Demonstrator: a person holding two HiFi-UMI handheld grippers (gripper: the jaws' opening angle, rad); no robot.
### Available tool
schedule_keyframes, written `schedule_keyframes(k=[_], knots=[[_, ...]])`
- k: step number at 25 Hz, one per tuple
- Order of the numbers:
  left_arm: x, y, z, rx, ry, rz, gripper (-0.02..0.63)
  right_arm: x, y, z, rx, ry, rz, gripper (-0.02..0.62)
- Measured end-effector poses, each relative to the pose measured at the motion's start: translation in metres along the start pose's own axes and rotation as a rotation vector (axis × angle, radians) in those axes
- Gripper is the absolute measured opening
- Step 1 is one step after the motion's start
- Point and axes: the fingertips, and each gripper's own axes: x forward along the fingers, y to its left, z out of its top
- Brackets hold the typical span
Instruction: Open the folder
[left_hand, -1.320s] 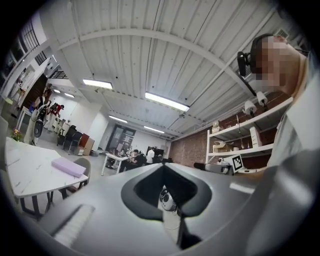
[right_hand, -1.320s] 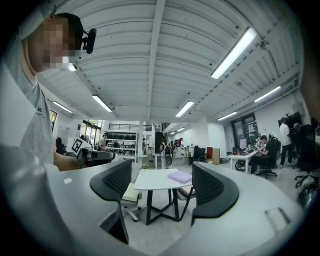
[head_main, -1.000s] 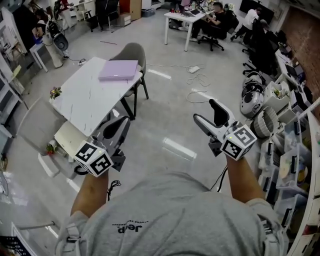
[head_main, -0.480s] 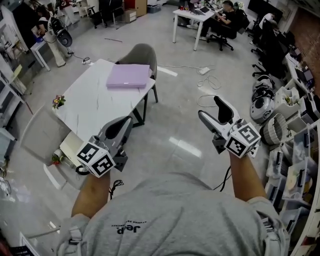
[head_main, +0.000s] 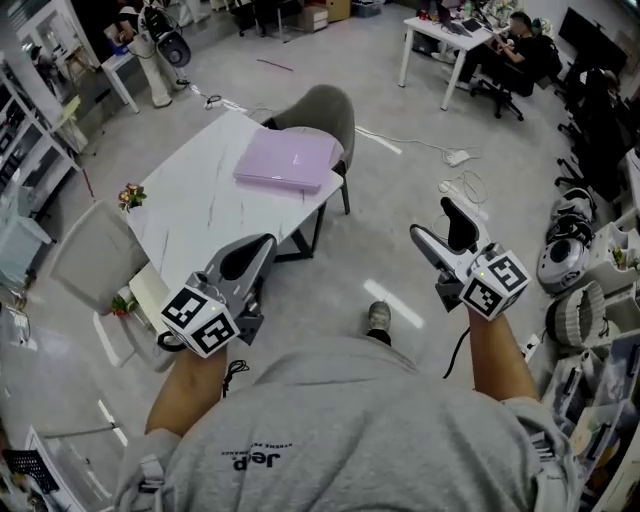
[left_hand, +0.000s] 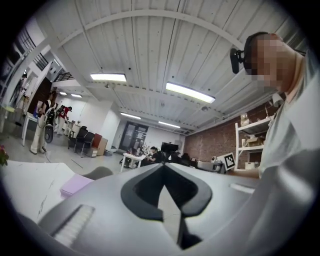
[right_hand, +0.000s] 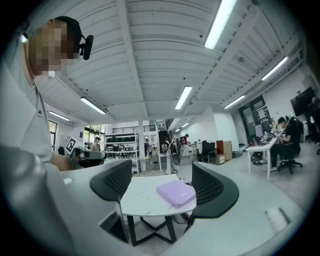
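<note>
Ahead and a little to the left, the lilac folder (head_main: 288, 160) lies flat and closed at the far right end of the white surface (head_main: 195, 220), well apart from both tools. Over the last second the surface has drifted toward the middle of the head view and grown nearer, and a shoe (head_main: 378, 316) now shows on the floor below, so the person appears to be walking up to it; the task itself seems not yet begun, only the approach. The two tools have kept much the same pose, held out at waist height. The left tool (head_main: 258, 248) has its jaws brought together, tips meeting with nothing between them. The right tool (head_main: 436, 222) stands wide and empty (its own view frames the folder (right_hand: 176, 192) far off between the two pads). Opening the cover will likely call for coming closer and getting a jaw under its free edge; which edge that is cannot be told from here. A grey chair (head_main: 322, 108) is tucked in at the far end just beside the folder, a pale chair (head_main: 88, 262) stands at the near left, and a small sprig of flowers (head_main: 130, 194) sits at the surface's left edge. The room is a big open workshop with a grey floor, loose cables (head_main: 462, 172), and people seated at a far desk (head_main: 440, 30).
</note>
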Motion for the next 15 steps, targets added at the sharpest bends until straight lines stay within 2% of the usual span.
schedule_keyframes(k=[3,8,11,15], knots=[[0.053,0.028,0.001,0.008,-0.025,0.086,0.049,0.044,-0.060,0.003,-0.003,-0.007,0.082,0.356],[0.149,0.073,0.000,-0.023,-0.057,0.214,0.049,0.113,-0.150,0.012,-0.004,0.020,0.227,0.356],[0.201,0.088,0.001,-0.041,-0.059,0.249,0.049,0.143,-0.192,0.021,-0.036,0.040,0.286,0.356],[0.249,0.112,0.000,-0.025,-0.032,0.272,0.049,0.178,-0.235,0.023,-0.036,0.044,0.329,0.356]])
